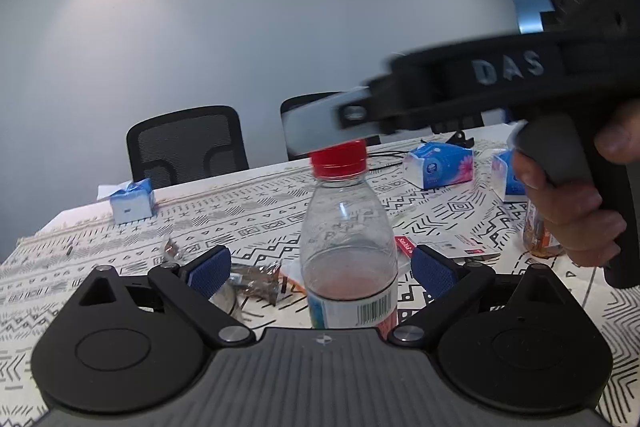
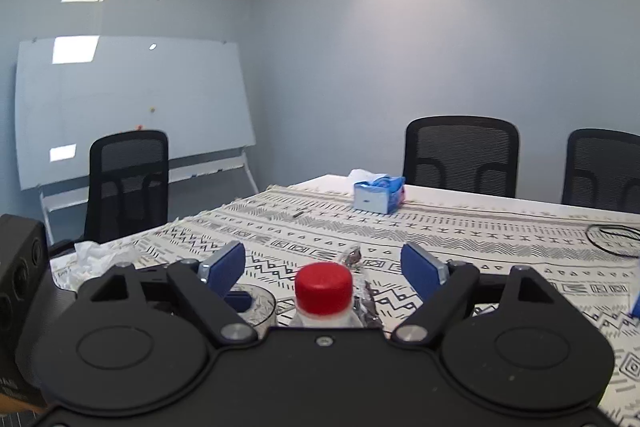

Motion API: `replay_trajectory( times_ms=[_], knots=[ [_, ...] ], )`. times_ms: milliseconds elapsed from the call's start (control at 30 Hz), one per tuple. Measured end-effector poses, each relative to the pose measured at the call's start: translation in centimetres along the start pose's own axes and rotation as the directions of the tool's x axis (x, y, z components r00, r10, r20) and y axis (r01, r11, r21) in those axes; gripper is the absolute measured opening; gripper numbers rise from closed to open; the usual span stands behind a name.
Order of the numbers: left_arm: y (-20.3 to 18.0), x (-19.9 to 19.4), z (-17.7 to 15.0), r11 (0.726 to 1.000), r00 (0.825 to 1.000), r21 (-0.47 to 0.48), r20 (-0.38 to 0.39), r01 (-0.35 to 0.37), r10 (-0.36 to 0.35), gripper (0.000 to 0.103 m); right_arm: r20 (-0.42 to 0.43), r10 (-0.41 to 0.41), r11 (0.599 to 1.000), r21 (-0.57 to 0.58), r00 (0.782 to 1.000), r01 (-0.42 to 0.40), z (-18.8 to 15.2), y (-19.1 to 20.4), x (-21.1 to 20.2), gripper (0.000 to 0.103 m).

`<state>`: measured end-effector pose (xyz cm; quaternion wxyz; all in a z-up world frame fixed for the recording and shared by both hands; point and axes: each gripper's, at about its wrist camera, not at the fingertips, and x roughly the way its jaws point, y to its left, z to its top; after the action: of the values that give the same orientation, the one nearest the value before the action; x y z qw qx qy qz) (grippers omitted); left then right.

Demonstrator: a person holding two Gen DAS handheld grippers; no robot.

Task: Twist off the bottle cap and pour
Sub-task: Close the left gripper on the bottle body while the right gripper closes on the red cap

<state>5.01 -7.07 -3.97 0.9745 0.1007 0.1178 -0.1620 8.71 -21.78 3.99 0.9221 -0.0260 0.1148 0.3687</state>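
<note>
From the left wrist view we see the bottle (image 1: 349,247) standing upright on the patterned bench (image 1: 100,259), its long axis vertical, a little pinkish liquid low in it and the red cap (image 1: 339,158) on its neck. Our left hand-held gripper (image 1: 320,271) is spread wide, the bottle's body between its blue pads (image 1: 209,271), neither pad touching the plastic. The right hand-held gripper (image 1: 320,125), held in a hand (image 1: 568,187), comes in from the right just above the cap; blur keeps us from telling whether it touches

From the right wrist view the cap (image 2: 324,287) sits dead ahead and low between the fingers of the right hand-held gripper (image 2: 324,269), which stands wide, both pads (image 2: 226,263) well clear of the cap. A clear round container (image 2: 260,307) lies just left of the bottle

We judge the cap lies straight below and ahead of the right one, the body level with the left. A cap that is on fits both a bottle still sealed and one closed again after pouring
</note>
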Motion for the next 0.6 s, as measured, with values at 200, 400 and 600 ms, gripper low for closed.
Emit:
replay_trajectory(
  times_ms=[200, 400, 600],
  knots=[
    [-0.7, 2.2, -0.1, 1.0, 1.0, 0.023, 0.016, 0.018, -0.018, 0.09, -0.036, 0.01, 1.0, -0.025, 0.999, -0.011, 0.3, 0.6, 2.3, 0.076],
    [-0.5, 3.0, -0.5, 0.999, 0.998, 0.006, 0.029, 0.054, -0.054, 0.069, -0.045, -0.005, 0.999, -0.038, 0.999, 0.003, -0.2, 1.3, 3.0, 0.05],
    [-0.2, 3.2, -1.1, 0.997, 0.996, -0.009, 0.053, 0.075, -0.074, 0.059, 0.0, -0.058, 0.994, -0.089, 0.998, 0.058, -1.4, 1.8, 2.7, 0.034]
  ],
)
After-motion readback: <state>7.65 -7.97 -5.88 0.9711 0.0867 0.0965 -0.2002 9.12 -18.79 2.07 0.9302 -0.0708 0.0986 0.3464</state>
